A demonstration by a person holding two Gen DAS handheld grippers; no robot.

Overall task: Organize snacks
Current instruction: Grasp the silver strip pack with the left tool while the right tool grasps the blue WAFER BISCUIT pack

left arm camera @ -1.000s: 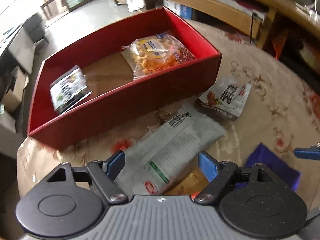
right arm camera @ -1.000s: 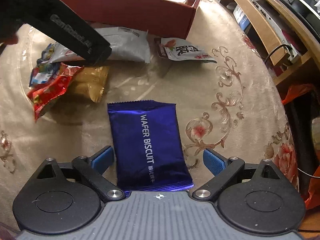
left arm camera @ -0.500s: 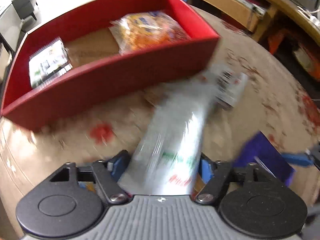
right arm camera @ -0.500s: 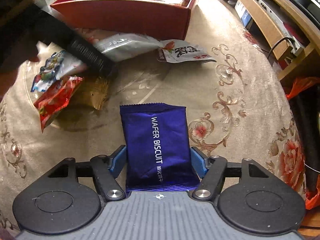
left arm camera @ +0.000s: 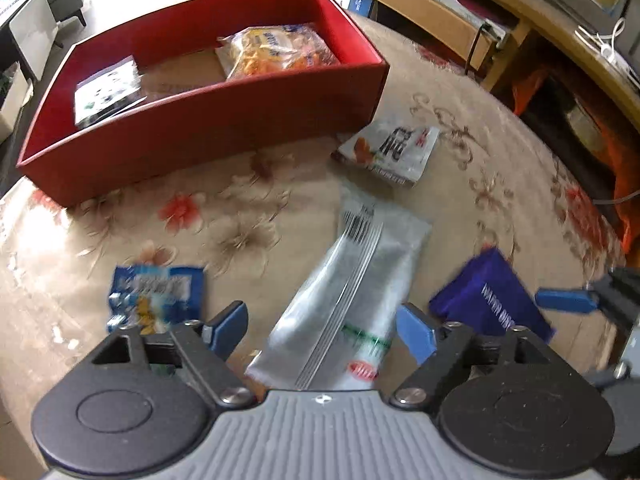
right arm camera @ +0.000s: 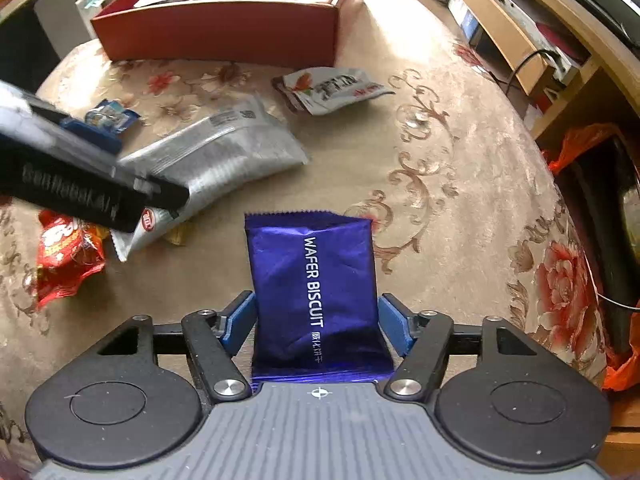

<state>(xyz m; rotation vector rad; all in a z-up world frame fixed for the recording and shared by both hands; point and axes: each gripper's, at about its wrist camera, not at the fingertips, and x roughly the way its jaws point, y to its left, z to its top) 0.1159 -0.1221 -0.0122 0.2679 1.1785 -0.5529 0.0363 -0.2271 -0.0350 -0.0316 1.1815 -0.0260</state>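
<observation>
My left gripper point(left arm camera: 322, 326) is shut on a silver snack pouch point(left arm camera: 352, 300) and holds it lifted above the table; the pouch also shows in the right wrist view point(right arm camera: 216, 160). My right gripper point(right arm camera: 316, 326) is shut on a blue wafer biscuit pack point(right arm camera: 314, 284), raised off the cloth; it shows in the left wrist view point(left arm camera: 490, 300). A red box point(left arm camera: 208, 120) stands at the far side of the table and holds an orange snack bag point(left arm camera: 276, 50) and a dark flat packet point(left arm camera: 106, 92).
On the floral tablecloth lie a white packet with red print point(left arm camera: 390, 148) near the box, a small blue packet point(left arm camera: 156, 298) at the left, and a red packet point(right arm camera: 66, 252). Wooden shelves point(left arm camera: 460, 20) stand beyond the table at the right.
Both grippers have closed on their packs and lifted them. The silver pouch swung upward with the left gripper, uncovering the small blue packet. The right gripper rose with the wafer pack.
</observation>
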